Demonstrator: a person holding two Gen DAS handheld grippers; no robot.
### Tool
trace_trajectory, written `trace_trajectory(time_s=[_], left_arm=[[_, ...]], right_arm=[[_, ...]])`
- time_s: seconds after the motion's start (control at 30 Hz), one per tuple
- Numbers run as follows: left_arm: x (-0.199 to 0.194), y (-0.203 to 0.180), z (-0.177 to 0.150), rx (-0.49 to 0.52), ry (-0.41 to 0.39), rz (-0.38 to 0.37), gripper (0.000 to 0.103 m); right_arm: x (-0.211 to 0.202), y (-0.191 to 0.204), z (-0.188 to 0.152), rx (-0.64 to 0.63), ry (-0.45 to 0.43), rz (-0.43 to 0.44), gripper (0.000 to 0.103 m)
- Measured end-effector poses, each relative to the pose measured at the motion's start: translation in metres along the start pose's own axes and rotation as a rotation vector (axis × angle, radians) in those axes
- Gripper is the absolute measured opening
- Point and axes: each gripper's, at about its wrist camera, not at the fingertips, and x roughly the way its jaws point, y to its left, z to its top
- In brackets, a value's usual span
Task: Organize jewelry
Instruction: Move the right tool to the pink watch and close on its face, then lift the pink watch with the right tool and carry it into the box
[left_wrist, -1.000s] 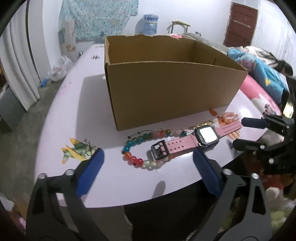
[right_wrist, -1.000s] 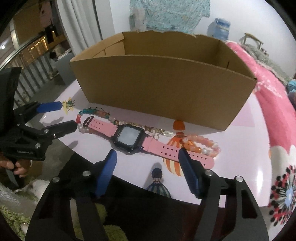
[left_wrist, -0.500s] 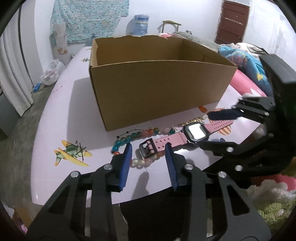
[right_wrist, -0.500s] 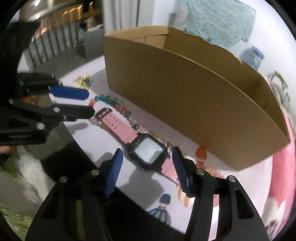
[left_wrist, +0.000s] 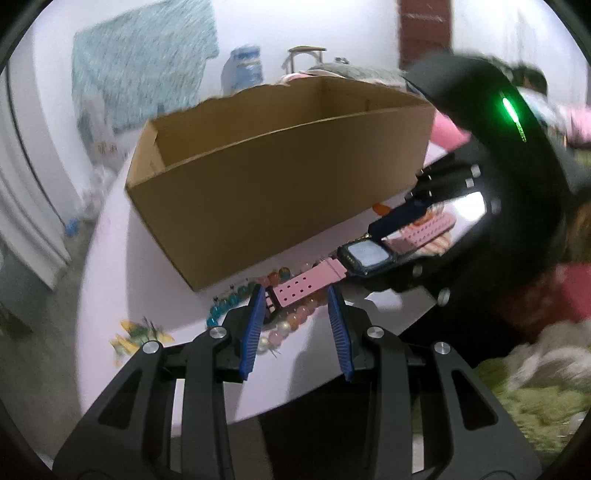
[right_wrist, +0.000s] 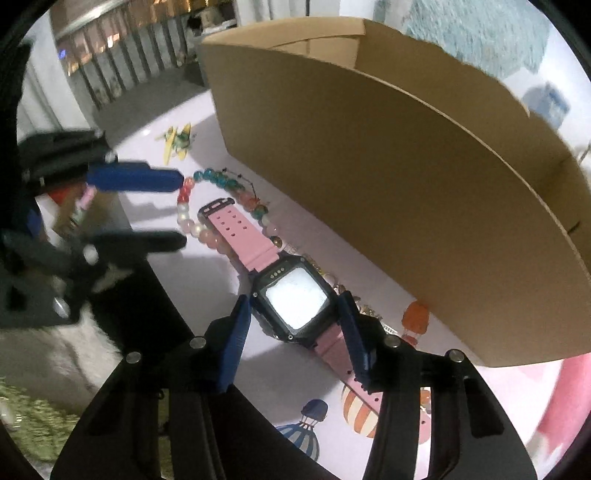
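Both tongs have moved in on the pink watch (right_wrist: 291, 299), lying near the counter (right_wrist: 184, 133) front edge before the cardboard box (right_wrist: 406, 177). Left tongs (left_wrist: 295, 295) narrowed around the strap, not clearly pinching; right tongs (right_wrist: 295, 314) closing beside its face, so lifting looks imminent.

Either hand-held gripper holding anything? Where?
Nothing clearly. Right hand-held gripper, jaws closing, flanks pink watch at its case; left hand-held gripper straddles buckle end, grip unclear.

Readable text: none, neither on the watch (right_wrist: 295, 302) face between the right tongs' pads nor on the cardboard box (right_wrist: 406, 192) beyond them.
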Motion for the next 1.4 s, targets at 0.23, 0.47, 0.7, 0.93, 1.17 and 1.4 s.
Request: trace_trajectory(time_s=[0.23, 0.47, 0.7, 0.93, 1.17, 1.4], left_arm=[[0.014, -0.031, 0.004, 0.205, 0.008, 0.128, 0.034], [0.028, -0.046, 0.006, 0.31, 0.01, 0.169, 0.034], [0.029, -0.047, 0.013, 0.267, 0.023, 0.117, 0.016], [0.029, -0.033, 0.015, 0.19, 0.044, 0.043, 0.005], [0.029, -0.03, 0.012, 0.172, 0.041, 0.017, 0.005], [0.031, -0.03, 0.015, 0.183, 0.025, 0.032, 0.004]], right_arm=[[0.002, -0.037, 0.006, 0.09, 0.0, 0.167, 0.048], [0.001, -0.022, -0.004, 0.091, -0.02, 0.211, 0.048], [-0.002, -0.026, -0.01, 0.141, -0.067, 0.213, 0.048], [-0.021, -0.024, -0.028, 0.19, -0.115, 0.119, 0.048], [-0.03, -0.014, -0.036, 0.115, -0.121, -0.063, 0.039], [-0.024, -0.002, -0.031, 0.036, -0.11, -0.285, 0.008]])
